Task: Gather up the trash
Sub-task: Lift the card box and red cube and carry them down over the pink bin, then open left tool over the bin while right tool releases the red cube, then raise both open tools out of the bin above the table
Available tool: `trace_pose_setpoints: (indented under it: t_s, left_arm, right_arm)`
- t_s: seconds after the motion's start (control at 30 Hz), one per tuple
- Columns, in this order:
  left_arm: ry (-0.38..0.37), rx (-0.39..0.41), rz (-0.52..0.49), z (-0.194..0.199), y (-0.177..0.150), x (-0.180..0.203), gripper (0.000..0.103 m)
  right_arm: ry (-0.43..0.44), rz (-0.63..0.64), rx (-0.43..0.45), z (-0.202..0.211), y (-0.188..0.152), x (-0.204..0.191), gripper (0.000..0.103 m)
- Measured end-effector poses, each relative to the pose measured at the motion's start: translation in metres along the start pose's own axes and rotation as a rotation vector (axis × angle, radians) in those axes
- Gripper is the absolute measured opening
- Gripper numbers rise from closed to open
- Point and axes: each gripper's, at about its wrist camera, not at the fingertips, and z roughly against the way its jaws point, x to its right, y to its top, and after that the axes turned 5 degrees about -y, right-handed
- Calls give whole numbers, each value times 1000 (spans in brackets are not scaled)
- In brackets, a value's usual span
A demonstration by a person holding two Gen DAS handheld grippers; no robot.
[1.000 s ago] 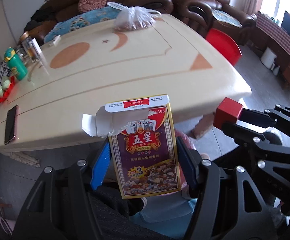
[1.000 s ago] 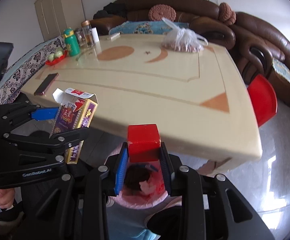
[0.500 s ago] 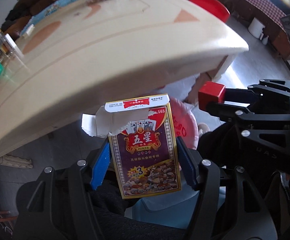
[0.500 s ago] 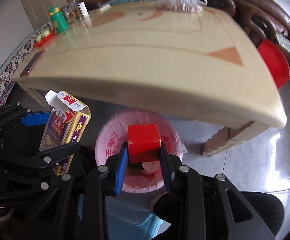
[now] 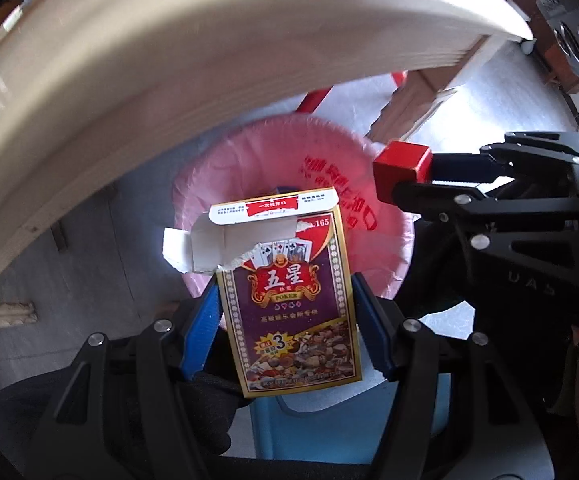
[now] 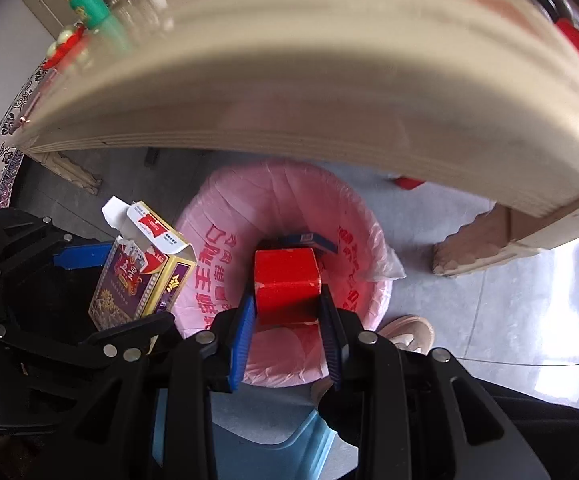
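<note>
Clamping card box [image 5: 293,304] in left gripper [image 5: 289,320], red block [image 6: 287,285] in right gripper [image 6: 288,322], above pink-lined bin [image 6: 289,200]

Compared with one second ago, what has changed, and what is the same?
Both hand-held grippers came down from table height, below the table edge, over the pink-lined bin. Nothing was released: the left hand-held gripper still grips the card box, the right hand-held gripper the red box.

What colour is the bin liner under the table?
Pink with red printed characters: bin liner, clearest in the right wrist view.
</note>
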Motion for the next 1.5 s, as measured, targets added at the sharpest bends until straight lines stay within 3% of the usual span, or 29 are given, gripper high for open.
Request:
trace_pose_setpoints:
  t_s: [0.57,1.03,1.17,1.5]
  left_arm:
    - [-12,-168,78,-77,16,-25,62]
    - [-9,-234,127,-102,24,-35,63]
    - [22,-240,95,-110,26,-30,70]
    - [145,-209,59,-108,34,-29,74]
  right_arm:
    - [41,14,-131,-79,6,13,31]
    - [88,-17,-144,-90,13,22,36]
    - [81,-39,-131,-88,14,27,53]
    - [72,-60,-130,-88,14,31,54]
